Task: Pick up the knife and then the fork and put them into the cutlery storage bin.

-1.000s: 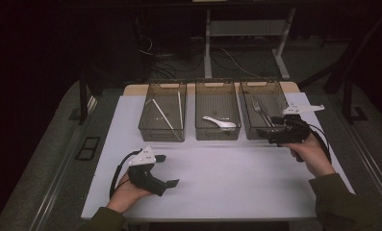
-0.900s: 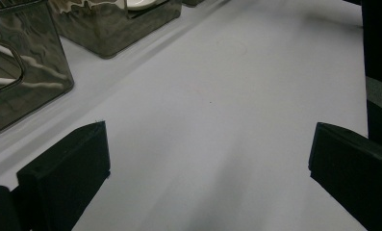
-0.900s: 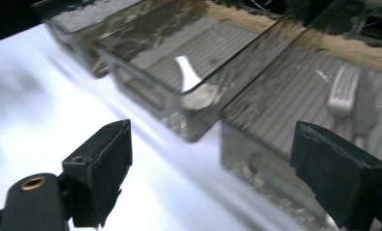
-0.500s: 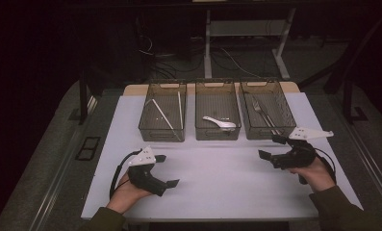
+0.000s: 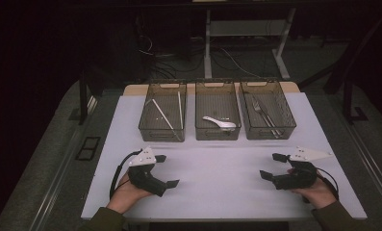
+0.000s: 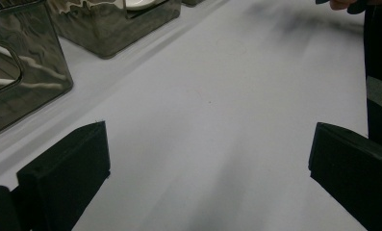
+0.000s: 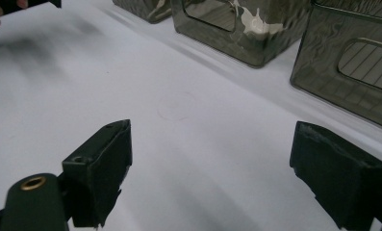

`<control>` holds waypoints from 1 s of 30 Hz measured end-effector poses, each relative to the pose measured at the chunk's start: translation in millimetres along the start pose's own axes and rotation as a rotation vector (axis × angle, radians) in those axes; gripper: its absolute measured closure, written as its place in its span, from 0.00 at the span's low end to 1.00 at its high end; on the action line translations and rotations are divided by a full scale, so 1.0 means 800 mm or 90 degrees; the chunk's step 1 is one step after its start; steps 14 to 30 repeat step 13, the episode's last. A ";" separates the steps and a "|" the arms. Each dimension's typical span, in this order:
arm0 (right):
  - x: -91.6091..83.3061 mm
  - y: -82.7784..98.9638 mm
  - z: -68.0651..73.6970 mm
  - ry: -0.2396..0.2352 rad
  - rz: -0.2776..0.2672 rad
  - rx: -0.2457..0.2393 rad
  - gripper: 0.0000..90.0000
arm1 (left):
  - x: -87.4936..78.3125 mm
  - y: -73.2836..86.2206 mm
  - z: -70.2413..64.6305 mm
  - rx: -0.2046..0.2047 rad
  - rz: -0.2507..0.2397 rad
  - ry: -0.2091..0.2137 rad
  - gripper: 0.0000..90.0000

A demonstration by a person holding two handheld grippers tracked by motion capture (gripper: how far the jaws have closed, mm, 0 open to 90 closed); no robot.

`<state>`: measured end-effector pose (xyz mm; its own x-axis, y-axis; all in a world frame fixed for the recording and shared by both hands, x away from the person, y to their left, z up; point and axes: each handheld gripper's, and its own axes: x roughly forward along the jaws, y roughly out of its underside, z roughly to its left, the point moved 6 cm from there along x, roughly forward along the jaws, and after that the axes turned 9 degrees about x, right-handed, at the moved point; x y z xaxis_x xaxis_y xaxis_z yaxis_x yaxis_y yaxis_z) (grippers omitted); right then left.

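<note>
**Both grippers empty on the sheet, bins ahead**

Right gripper point(image 5: 273, 167) sits low over the white table sheet point(image 5: 217, 178) at the near right, jaws wide apart, nothing between them. Left gripper point(image 5: 166, 170) at the near left, jaws also spread wide, nothing held. Well apart from each other.

Three smoky clear bins stand in a row at the far side of the sheet. Right bin point(image 5: 268, 130) is nearest the right gripper, ahead of it and clearly apart; it holds metal cutlery point(image 5: 263, 111). Middle bin point(image 5: 217, 132) holds a white spoon point(image 5: 220, 122). Left bin point(image 5: 162, 132) holds chopsticks point(image 5: 163, 115), ahead of the left gripper.

Hard to read: cutlery count and kind in the right bin, dark and small. In the right gripper view bin walls point(image 7: 352, 62) are cut off at the top, contents distorted through plastic. Room behind the table is dark.
</note>
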<state>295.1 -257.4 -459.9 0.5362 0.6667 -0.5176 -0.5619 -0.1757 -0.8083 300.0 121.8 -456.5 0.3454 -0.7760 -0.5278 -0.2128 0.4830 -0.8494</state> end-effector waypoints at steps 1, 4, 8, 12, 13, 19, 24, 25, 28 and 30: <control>-0.001 0.000 0.000 -0.002 -0.004 0.000 0.16 | 0.000 0.000 0.000 0.000 0.000 0.000 0.00; 0.001 0.002 0.001 -0.005 -0.004 0.000 0.16 | 0.000 0.000 0.000 -0.001 0.000 -0.001 0.00; 0.005 0.007 -0.001 -0.007 0.011 0.003 0.16 | -0.001 0.000 0.000 0.002 0.002 -0.002 0.00; 0.005 0.008 -0.001 -0.002 0.012 0.001 0.16 | -0.001 0.001 0.000 0.001 0.002 -0.003 0.00; 0.005 0.007 -0.002 -0.001 0.010 0.001 0.16 | -0.001 0.001 0.000 0.001 0.002 -0.003 0.00; 0.005 0.007 -0.002 -0.001 0.010 0.001 0.16 | -0.001 0.001 0.000 0.001 0.002 -0.003 0.00; 0.005 0.007 -0.002 -0.001 0.010 0.001 0.16 | -0.001 0.001 0.000 0.001 0.002 -0.003 0.00; 0.005 0.007 -0.002 -0.001 0.010 0.001 0.16 | -0.001 0.001 0.000 0.001 0.002 -0.003 0.00; 0.005 0.007 -0.002 -0.001 0.010 0.001 0.16 | -0.001 0.001 0.000 0.001 0.002 -0.003 0.00; 0.005 0.007 -0.002 -0.001 0.010 0.001 0.16 | -0.001 0.001 0.000 0.001 0.002 -0.003 0.00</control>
